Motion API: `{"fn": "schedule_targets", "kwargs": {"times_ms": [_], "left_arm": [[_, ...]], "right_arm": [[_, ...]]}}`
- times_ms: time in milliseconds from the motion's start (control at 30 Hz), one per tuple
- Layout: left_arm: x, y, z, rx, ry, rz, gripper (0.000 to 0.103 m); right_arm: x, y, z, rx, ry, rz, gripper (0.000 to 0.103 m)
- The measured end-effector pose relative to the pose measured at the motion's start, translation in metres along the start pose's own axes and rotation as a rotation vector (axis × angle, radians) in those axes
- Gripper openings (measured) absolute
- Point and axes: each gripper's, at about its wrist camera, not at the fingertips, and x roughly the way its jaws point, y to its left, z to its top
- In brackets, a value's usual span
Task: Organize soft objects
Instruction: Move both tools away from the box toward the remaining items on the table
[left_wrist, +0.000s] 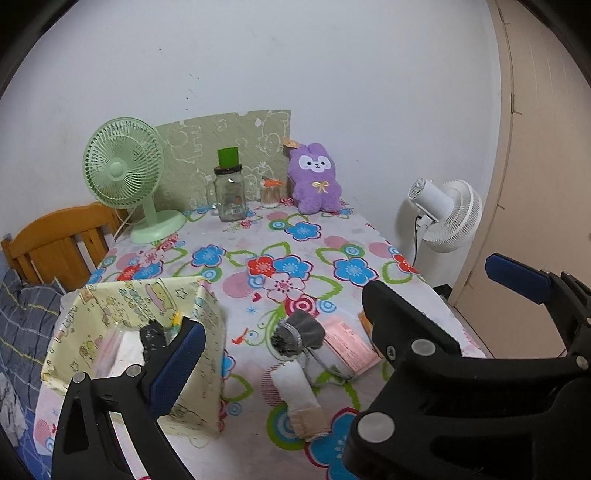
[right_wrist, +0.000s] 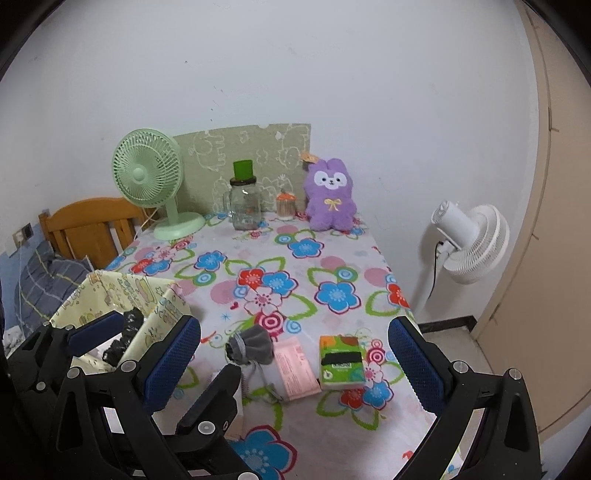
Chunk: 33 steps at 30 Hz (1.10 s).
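Two grippers hover over the near end of a flower-patterned surface (right_wrist: 295, 258); the left gripper (right_wrist: 133, 339) sits at the pale yellow fabric box (left_wrist: 140, 332) on the near left corner, its fingers spread wide apart and holding nothing; the right gripper (right_wrist: 295, 362) is over the loose items to the right of the box, its blue-padded fingers (right_wrist: 417, 362) likewise wide apart and empty.

The fabric box stands open-topped with cartoon prints on its walls; inside it lies a black knitted item (left_wrist: 153, 338), with a white and pinkish packet (left_wrist: 118, 354) beneath it; what else is in there is hard to make out, as the left fingers (left_wrist: 177, 365) cover part of the opening.

Outside the box, on the surface, a grey drawstring pouch (right_wrist: 253, 347) lies just right of it, cord trailing toward the near edge; a white rolled piece with a beige band (left_wrist: 299, 395) lies nearer the camera in the left view; a pink flat packet (right_wrist: 295, 373) lies just beside the pouch, and a green and orange tissue pack (right_wrist: 341, 362) touches its right side.

At the far end, against the wall, stand a green desk fan (right_wrist: 151, 177), a glass jar (right_wrist: 245, 205) with a green cup on its lid, a small toothpick holder (right_wrist: 286, 203) and a purple plush rabbit (right_wrist: 330, 195); a white floor fan (right_wrist: 469, 240) stands off the right edge.
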Motion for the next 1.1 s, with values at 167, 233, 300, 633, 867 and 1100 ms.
{"fn": "schedule_targets", "kwargs": {"times_ms": [167,233,300,633,867,1100], "left_arm": [[0.005,-0.010,-0.005,-0.003,0.005,-0.028,0.102],[0.007,-0.014,-0.008,0.001,0.002,-0.024,0.102],[0.011,-0.017,-0.010,0.001,0.006,-0.020,0.102],[0.032,-0.024,-0.024,-0.026,0.050,0.001,0.102],[0.053,-0.022,-0.036,-0.061,0.114,0.006,0.102],[0.071,-0.015,-0.050,-0.101,0.176,0.001,0.097]], "right_arm": [[0.003,-0.010,-0.008,0.026,0.025,0.019,0.103],[0.005,-0.013,-0.011,0.027,0.030,0.019,0.103],[0.007,-0.016,-0.015,0.024,0.029,0.012,0.103],[0.029,-0.031,-0.033,0.078,0.100,0.026,0.103],[0.043,-0.036,-0.045,0.076,0.103,0.023,0.103],[0.065,-0.039,-0.057,0.098,0.154,0.038,0.099]]}}
